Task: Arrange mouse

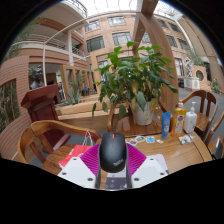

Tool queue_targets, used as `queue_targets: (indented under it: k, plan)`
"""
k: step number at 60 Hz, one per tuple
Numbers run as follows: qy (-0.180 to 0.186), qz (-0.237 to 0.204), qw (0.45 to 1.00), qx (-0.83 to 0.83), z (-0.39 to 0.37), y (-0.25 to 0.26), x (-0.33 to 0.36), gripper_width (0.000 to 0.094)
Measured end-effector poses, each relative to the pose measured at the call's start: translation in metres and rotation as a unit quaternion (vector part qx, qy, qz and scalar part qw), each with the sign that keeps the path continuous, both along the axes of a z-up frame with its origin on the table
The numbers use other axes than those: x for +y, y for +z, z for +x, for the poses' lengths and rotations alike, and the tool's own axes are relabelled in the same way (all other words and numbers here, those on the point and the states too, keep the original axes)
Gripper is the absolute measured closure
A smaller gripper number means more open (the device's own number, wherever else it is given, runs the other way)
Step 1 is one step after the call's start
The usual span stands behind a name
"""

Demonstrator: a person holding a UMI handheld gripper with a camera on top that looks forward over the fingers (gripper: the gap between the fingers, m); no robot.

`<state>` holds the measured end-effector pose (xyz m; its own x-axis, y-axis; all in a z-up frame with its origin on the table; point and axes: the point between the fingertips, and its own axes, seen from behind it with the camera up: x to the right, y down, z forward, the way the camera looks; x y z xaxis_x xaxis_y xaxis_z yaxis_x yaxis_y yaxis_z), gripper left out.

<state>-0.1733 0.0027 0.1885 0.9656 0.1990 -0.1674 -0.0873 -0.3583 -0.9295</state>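
The mouse [113, 152] is dark, smooth and rounded like an egg, with a thin line down its middle where the wheel sits. It sits right between the two fingers of the gripper [113, 160]. The white fingers [78, 172] are chunky and blocky, and their pink pads [95, 158] look ridged and press close on both sides of the mouse. So the jaws are closed partway and hold the mouse, lifted just above the table [160, 152].

The table is made of light brown wood and looks smooth and flat. Beyond the mouse, a big leafy green plant [135, 80] stands in a pale round pot [143, 112] on the table. Beside the pot stand a blue bottle [166, 124], an orange bottle [178, 120] and a clear white one [190, 119]. Small colored bits [142, 140] lie on the wood just ahead of the fingers; they are too small to tell what they are. Something red [72, 153] lies on the table next to one finger.

Wooden chairs [40, 135] with curved backs stand around the table. A darker brown chair [42, 100] stands farther back. Behind everything rise brick walls [50, 55] with many glass windows.
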Motion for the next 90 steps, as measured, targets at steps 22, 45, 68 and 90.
queue_targets:
  k: [22, 45, 68, 90]
  plan:
    - [-0.043, -0.170, 0.983, -0.056, 0.070, -0.196, 0.012, 0.0530]
    - [-0.049, -0.124, 0.987, -0.094, 0.087, -0.125, -0.035, 0.0082]
    - [-0.059, -0.059, 0.991, -0.105, 0.095, -0.016, -0.168, 0.0081]
    - [-0.056, -0.040, 0.991, -0.113, 0.104, 0.002, -0.265, 0.0080]
